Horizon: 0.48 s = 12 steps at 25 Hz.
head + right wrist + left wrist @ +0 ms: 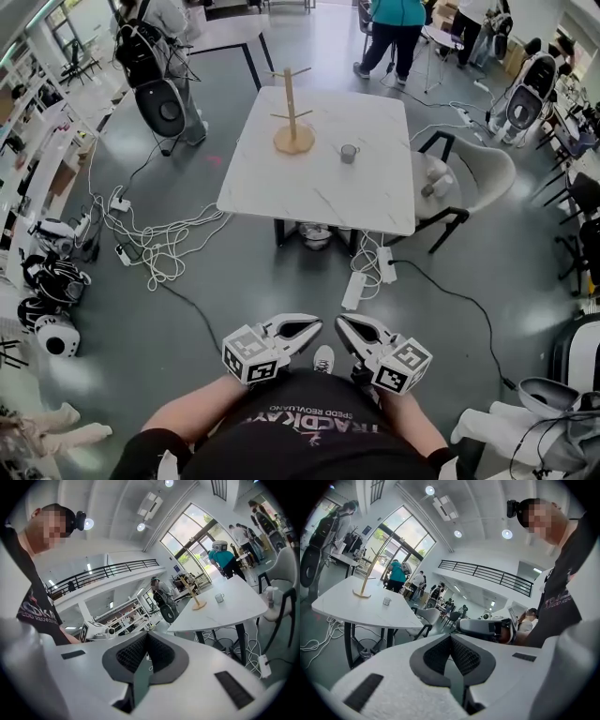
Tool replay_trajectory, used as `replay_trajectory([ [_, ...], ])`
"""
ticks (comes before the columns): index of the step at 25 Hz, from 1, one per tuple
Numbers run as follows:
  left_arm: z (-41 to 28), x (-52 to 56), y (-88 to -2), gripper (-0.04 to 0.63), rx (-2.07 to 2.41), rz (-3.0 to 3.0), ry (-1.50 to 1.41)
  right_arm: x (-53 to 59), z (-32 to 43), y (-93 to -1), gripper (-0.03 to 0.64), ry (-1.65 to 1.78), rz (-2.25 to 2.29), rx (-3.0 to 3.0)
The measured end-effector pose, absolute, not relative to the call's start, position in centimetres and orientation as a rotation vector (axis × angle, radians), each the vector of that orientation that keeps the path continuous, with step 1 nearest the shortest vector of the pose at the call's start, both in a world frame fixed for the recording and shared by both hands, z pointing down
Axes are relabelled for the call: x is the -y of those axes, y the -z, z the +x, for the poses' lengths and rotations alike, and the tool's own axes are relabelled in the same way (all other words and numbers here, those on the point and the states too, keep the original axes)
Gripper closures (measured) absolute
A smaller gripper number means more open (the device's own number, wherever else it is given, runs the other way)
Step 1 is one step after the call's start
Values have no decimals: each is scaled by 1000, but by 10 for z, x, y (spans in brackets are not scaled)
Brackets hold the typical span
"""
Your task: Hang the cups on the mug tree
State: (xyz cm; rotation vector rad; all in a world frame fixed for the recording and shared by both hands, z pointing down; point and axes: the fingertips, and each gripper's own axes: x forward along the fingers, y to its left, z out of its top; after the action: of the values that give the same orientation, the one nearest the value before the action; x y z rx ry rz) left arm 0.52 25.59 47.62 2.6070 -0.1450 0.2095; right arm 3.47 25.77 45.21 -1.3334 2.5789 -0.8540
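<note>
At the bottom centre, you hold your left gripper and right gripper by your waist, both closed and empty. Well beyond, in the upper centre, the small greyish glass cup stands on the white marble-patterned bench, near the bare wooden mug tree. Nothing is hung yet.

Read upside down across the chest of the person's black shirt in the head view: pale capitals looking like "TRACKDAY", with a smaller line beside them, likely starting "SPEED", the rest too fine to make out. Caught only cut-off, unreadable pieces of that same print in the left gripper view and the right gripper view. Bore black-and-white square code patterns, not letters: the left marker cube and the right marker cube.
</note>
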Motion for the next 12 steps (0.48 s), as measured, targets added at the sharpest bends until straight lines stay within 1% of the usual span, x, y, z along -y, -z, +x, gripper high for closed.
replay_trajectory([
  [12,43,-266,-483,598,256,2603,-227,-263,75,-460,607,862,-1232,-2615],
])
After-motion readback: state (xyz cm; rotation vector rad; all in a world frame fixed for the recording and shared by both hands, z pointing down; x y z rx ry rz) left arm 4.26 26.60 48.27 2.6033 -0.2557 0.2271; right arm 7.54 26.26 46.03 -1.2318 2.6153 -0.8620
